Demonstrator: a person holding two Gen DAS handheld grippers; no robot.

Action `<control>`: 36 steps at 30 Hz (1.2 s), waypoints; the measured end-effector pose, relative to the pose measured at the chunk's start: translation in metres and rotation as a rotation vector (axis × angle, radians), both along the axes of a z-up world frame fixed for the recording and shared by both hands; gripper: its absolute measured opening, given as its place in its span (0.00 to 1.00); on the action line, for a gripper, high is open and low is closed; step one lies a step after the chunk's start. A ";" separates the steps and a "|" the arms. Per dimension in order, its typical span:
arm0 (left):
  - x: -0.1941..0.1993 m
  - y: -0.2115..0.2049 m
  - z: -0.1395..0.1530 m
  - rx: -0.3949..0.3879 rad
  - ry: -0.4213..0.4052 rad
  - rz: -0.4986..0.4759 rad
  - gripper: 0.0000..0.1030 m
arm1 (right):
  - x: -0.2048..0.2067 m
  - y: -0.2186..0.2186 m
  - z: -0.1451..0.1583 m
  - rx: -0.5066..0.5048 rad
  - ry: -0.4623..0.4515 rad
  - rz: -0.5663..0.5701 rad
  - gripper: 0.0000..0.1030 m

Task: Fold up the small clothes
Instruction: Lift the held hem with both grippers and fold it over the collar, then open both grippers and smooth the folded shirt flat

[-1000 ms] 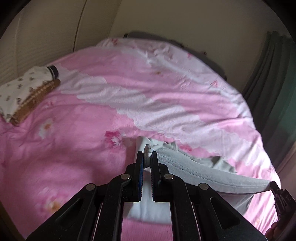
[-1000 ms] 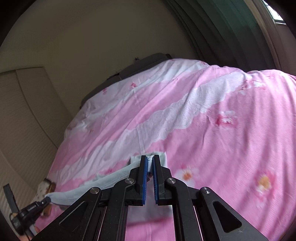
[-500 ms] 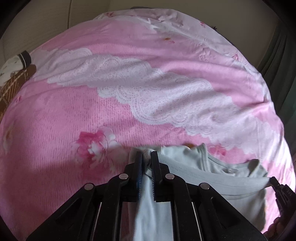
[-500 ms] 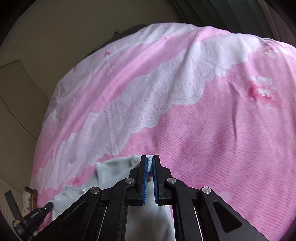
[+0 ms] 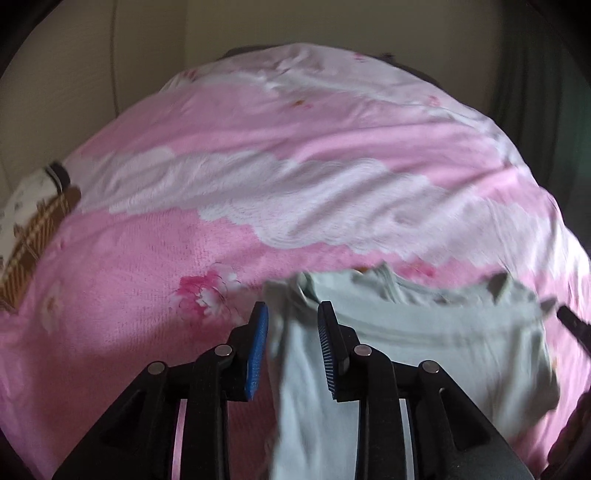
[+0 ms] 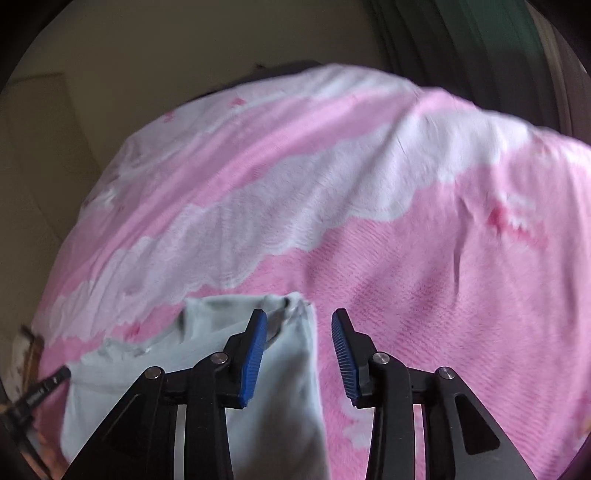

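Note:
A small pale grey-green garment lies spread on the pink flowered bed cover. My left gripper is over the garment's left end. Its jaws are opening; a fold of cloth sits loose between the blue pads, which do not press on it. In the right wrist view the same garment stretches off to the left. My right gripper is over its right end, jaws opening, with the cloth's edge between the pads and untouched by the right one. Each view shows the other gripper's black tip at the garment's far end.
A folded white and brown patterned garment lies at the bed's left edge. A dark green curtain hangs beyond the bed on the right, also seen as the curtain. Beige wall panels stand behind the bed.
Both grippers came down with the garment stretched between them and laid it on the bed. Their jaws, shut on the cloth before, now stand apart with the cloth loose.

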State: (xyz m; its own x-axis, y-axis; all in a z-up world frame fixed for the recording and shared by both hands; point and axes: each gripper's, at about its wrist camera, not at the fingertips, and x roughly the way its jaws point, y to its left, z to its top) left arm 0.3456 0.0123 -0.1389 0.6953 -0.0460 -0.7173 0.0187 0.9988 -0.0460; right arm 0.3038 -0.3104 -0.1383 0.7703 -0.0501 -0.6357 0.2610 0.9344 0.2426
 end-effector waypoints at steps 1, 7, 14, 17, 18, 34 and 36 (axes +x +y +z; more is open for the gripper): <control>-0.004 -0.004 0.001 0.010 -0.004 -0.015 0.31 | -0.003 0.008 0.002 -0.021 0.000 0.035 0.37; -0.015 -0.042 -0.008 0.034 0.032 -0.152 0.35 | -0.003 0.062 -0.009 -0.111 0.063 0.274 0.37; 0.008 -0.059 -0.030 0.057 0.117 -0.192 0.36 | 0.018 0.093 -0.031 -0.188 0.167 0.338 0.37; 0.021 -0.055 -0.032 0.037 0.141 -0.183 0.36 | 0.029 0.092 -0.033 -0.196 0.184 0.325 0.37; 0.027 -0.054 -0.032 0.030 0.149 -0.182 0.36 | 0.033 0.090 -0.033 -0.197 0.190 0.322 0.37; 0.071 -0.029 -0.012 -0.003 0.113 -0.116 0.37 | 0.098 0.068 -0.018 -0.126 0.168 0.234 0.38; 0.060 -0.028 -0.008 -0.008 0.103 -0.133 0.39 | 0.093 0.066 -0.014 -0.120 0.156 0.230 0.38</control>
State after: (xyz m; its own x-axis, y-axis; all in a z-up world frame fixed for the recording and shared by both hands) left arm 0.4055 -0.0155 -0.1468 0.6055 -0.1383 -0.7837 0.1450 0.9875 -0.0622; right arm 0.3967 -0.2446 -0.1524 0.6640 0.0323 -0.7470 0.0650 0.9928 0.1007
